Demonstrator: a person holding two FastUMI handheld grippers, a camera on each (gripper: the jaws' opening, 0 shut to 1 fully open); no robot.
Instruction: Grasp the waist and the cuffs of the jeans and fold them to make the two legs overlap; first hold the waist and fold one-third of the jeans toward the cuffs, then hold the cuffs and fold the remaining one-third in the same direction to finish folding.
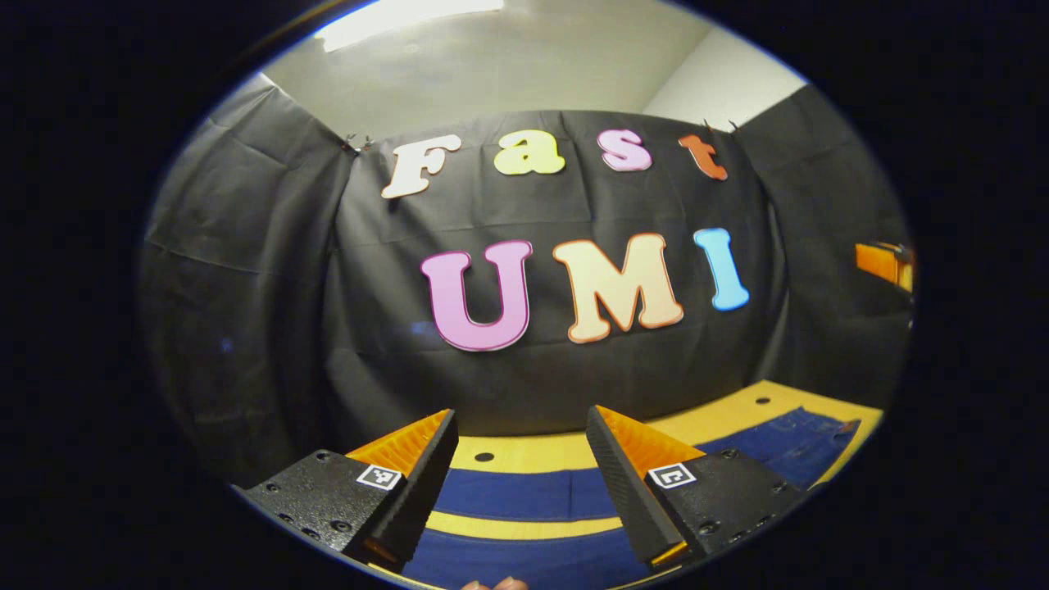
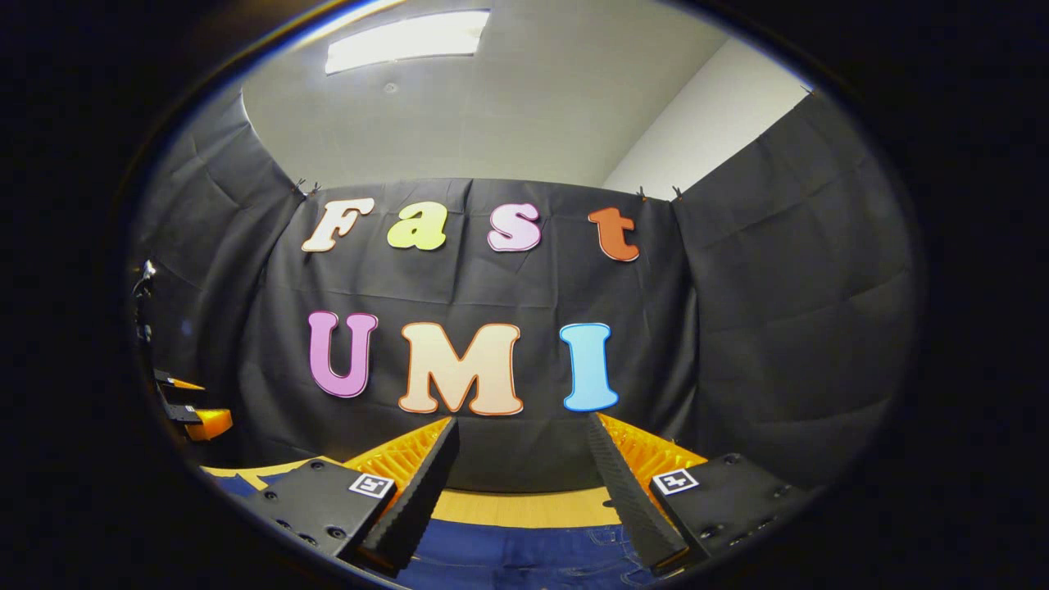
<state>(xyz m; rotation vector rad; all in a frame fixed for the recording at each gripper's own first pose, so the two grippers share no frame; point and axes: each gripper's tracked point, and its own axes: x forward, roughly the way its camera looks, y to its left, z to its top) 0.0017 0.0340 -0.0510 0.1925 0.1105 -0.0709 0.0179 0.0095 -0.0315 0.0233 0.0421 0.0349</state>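
Dark blue jeans (image 1: 524,493) lie flat on the yellow table (image 1: 533,452). In the left gripper view the two legs run as blue bands with a strip of table between them, and the wider part spreads to the right. My left gripper (image 1: 520,414) hovers above the legs, open, with nothing between its fingers. In the right gripper view the jeans (image 2: 508,559) lie just under my right gripper (image 2: 521,419), which is also open and holds nothing. Stitching and a pocket edge show between its fingers.
The table (image 2: 524,508) has small round holes and ends at the black cloth wall close behind. The other gripper (image 1: 885,262) shows at the far right of the left gripper view, and the left one (image 2: 192,418) at the far left of the right gripper view. A person's fingertips (image 1: 496,583) show at the bottom.
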